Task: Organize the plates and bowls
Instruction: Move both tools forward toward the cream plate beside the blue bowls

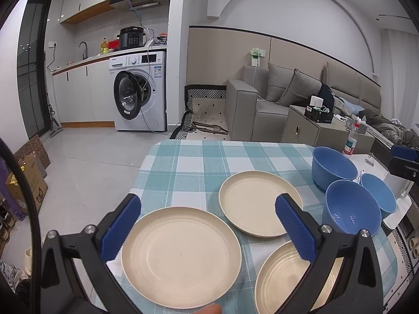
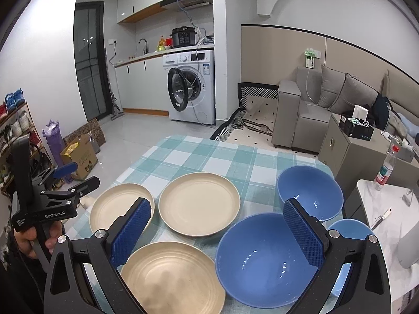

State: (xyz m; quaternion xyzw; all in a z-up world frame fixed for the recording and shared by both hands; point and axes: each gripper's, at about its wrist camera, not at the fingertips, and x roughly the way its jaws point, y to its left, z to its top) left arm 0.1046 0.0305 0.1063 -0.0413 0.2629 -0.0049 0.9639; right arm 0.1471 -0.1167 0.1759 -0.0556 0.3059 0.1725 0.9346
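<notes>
I am holding my left gripper [image 1: 208, 226] above the near left part of the table [image 1: 183, 162], its blue-padded jaws standing wide apart with nothing between them. Under it a cream plate [image 1: 180, 256] is lying flat on the checked tablecloth [image 1: 193, 157], close to the left edge and the near edge. A second cream plate [image 1: 258, 202] is sitting just beyond it toward the middle of the cloth, and a third cream plate [image 1: 282, 280] is resting at the near edge, partly hidden behind my left gripper's right finger.

I am holding my right gripper [image 2: 217, 231] over the near right part of the table, its jaws also spread wide and gripping nothing. The large blue bowl [image 2: 262, 259] is sitting upright below it near the near edge, just beside the third plate. Another blue bowl [image 2: 310, 192] is standing farther back along the right edge, and a smaller blue bowl [image 2: 348, 229] is peeking out behind my right finger at the right edge; I cannot tell whether it is touching the large one. All three bowls are showing empty insides.

In the right wrist view my left hand [image 2: 28, 238] is wrapping the handle of the left gripper off the left edge of the table
</notes>
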